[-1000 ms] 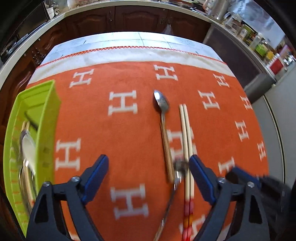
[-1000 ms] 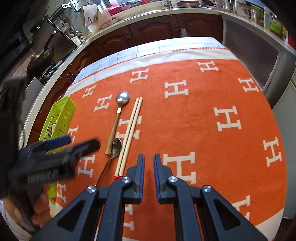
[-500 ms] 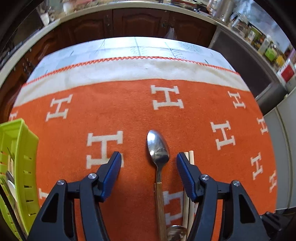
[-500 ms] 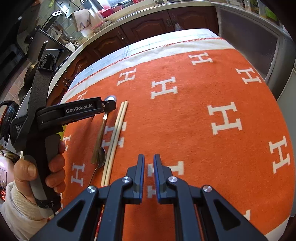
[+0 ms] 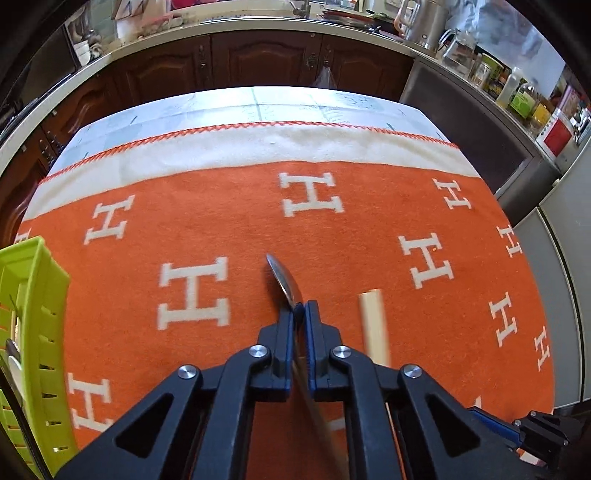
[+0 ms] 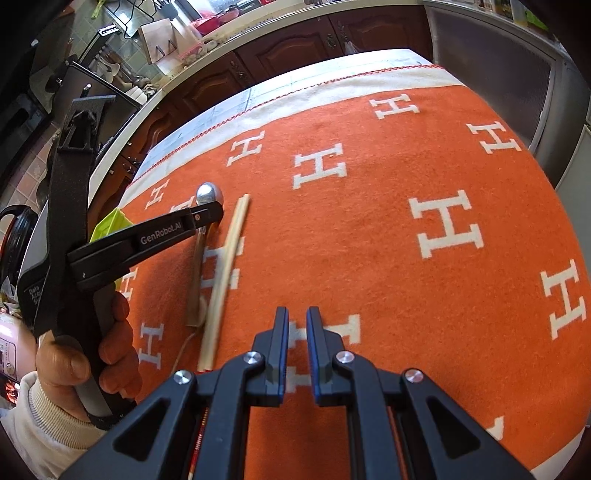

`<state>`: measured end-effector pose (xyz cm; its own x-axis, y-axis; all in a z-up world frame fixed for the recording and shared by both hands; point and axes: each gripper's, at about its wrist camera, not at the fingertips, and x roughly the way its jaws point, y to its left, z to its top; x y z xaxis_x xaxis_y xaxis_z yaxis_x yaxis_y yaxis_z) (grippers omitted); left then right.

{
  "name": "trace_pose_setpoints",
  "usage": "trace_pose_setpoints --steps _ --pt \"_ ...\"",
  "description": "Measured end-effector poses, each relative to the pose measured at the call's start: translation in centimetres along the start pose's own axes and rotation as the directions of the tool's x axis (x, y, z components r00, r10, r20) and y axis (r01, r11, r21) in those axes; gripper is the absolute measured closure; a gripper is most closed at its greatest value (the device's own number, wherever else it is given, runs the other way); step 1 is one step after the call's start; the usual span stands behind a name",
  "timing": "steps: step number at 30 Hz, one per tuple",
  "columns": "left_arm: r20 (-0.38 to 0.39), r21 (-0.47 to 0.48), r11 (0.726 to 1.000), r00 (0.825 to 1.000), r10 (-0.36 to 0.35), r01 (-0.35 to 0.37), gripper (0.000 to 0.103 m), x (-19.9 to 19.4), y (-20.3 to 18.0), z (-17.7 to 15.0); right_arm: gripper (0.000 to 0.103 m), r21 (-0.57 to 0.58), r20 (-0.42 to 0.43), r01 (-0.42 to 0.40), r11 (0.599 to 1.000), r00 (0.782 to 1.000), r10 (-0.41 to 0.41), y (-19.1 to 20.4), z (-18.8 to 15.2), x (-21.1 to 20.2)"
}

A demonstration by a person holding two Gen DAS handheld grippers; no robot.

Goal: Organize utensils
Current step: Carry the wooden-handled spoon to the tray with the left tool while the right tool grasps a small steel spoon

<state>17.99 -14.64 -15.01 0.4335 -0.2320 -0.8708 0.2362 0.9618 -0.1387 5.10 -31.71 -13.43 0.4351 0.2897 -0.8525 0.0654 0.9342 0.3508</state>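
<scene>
Left gripper (image 5: 303,308), jaws closed on the neck of a wooden-handled spoon (image 5: 284,282) lying on the orange cloth (image 5: 221,206), chopsticks (image 6: 225,273) just right of it. Right gripper (image 6: 296,314) nearly closed, empty. Green tray (image 5: 33,332) at far left.

Home kitchen. Dark wood cabinet doors (image 5: 258,62) with metal handles run under a pale curved counter (image 5: 240,27). Jars and bottles (image 5: 517,92) crowd the counter at right, beside a glass jug (image 5: 456,48). A pan (image 6: 22,229) sits at far left. The bench carries an orange H-patterned cloth (image 5: 221,206) and a green utensil tray (image 5: 33,295).
</scene>
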Motion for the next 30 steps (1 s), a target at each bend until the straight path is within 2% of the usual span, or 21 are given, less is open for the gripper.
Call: trace_pose_setpoints --steps 7,12,13,15,17,25,30 --pt "0.034 -0.026 1.0 0.999 -0.014 0.015 0.103 -3.2 3.1 -1.4 0.093 -0.036 -0.014 -0.056 0.998 0.998 0.055 1.8 -0.4 -0.2" --pt "0.055 -0.024 0.999 0.998 -0.037 0.038 0.103 -6.3 4.4 -2.9 0.093 -0.042 -0.072 -0.121 0.992 0.99 0.118 3.3 -1.3 0.5" --pt "0.062 -0.02 0.999 0.997 -0.041 0.043 0.103 -6.9 4.5 -3.2 0.092 -0.041 -0.079 -0.125 0.991 0.989 0.122 3.5 -1.5 0.6" --pt "0.075 -0.008 0.999 0.996 -0.048 0.049 0.103 -8.8 4.9 -3.9 0.083 -0.026 -0.099 -0.142 0.989 0.985 0.139 4.0 -1.9 1.0" --pt "0.094 0.0 0.999 0.994 -0.05 0.05 0.103 -10.6 5.3 -4.4 0.082 -0.008 -0.11 -0.16 0.987 0.981 0.158 4.3 -2.1 1.2" --pt "0.187 -0.018 1.0 0.982 0.012 -0.009 0.103 -18.1 9.5 -5.8 0.082 0.061 -0.141 -0.163 0.985 0.975 0.17 5.3 -2.6 2.4" --pt "0.196 -0.072 0.997 0.979 0.05 -0.037 0.103 -20.3 13.1 -7.0 0.082 0.077 -0.125 -0.132 0.988 0.982 0.141 6.1 -2.4 2.8"
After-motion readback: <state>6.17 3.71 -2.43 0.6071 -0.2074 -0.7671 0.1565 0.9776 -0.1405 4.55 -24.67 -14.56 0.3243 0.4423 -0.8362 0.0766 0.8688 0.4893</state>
